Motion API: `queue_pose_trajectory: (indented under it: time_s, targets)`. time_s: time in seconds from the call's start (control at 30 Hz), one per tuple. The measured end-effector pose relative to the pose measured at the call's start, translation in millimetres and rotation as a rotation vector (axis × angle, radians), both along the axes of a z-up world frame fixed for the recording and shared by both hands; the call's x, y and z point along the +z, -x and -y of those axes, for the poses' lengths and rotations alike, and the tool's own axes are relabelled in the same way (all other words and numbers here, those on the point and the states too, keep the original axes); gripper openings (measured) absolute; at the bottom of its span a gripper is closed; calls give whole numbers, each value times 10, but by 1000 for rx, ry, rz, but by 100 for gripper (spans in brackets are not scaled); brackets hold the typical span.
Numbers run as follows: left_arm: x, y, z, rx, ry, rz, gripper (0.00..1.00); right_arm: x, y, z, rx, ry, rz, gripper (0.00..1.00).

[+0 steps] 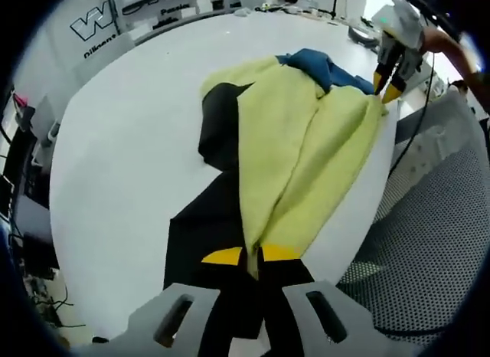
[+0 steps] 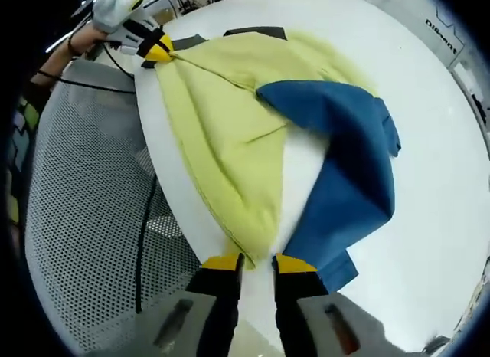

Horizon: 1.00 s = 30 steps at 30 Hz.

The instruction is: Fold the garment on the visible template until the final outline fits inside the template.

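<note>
Left tool (image 1: 253, 255) pinches one end of the yellow-and-blue garment (image 1: 306, 142); right tool (image 2: 256, 261) pinches the other end. Garment lies on the white desk (image 1: 122, 158), partly over the black template (image 1: 210, 227). Soft, light, floppy: grip hems or corners, keep it taut.

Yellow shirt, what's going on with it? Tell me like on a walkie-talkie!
Left gripper shut on yellow garment, right gripper shut on its other end. Garment stretched over black template on white table. Blue part still unfolded. Nothing in the way.
</note>
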<state>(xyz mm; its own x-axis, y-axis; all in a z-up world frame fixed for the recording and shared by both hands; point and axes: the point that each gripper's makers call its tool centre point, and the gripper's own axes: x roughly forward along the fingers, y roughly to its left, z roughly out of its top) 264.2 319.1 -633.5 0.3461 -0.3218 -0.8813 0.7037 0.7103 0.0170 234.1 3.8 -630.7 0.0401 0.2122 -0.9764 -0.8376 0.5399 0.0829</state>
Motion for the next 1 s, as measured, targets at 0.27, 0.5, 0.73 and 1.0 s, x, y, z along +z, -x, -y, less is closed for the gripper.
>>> queue_pose_trajectory:
  time_s: [0.27, 0.5, 0.73, 1.0]
  targets:
    - [181, -5, 63, 27, 86, 25, 13, 240, -150, -73, -87, -80, 77, 27]
    - [271, -205, 102, 43, 105, 102, 13, 243, -344, -140, -141, -90, 130, 29]
    - [345, -448, 85, 65, 103, 191, 12, 244, -450, -267, -198, -131, 150, 26]
    - [302, -650, 99, -20, 9, 265, 13, 212, -499, -562, -238, -200, 141, 24]
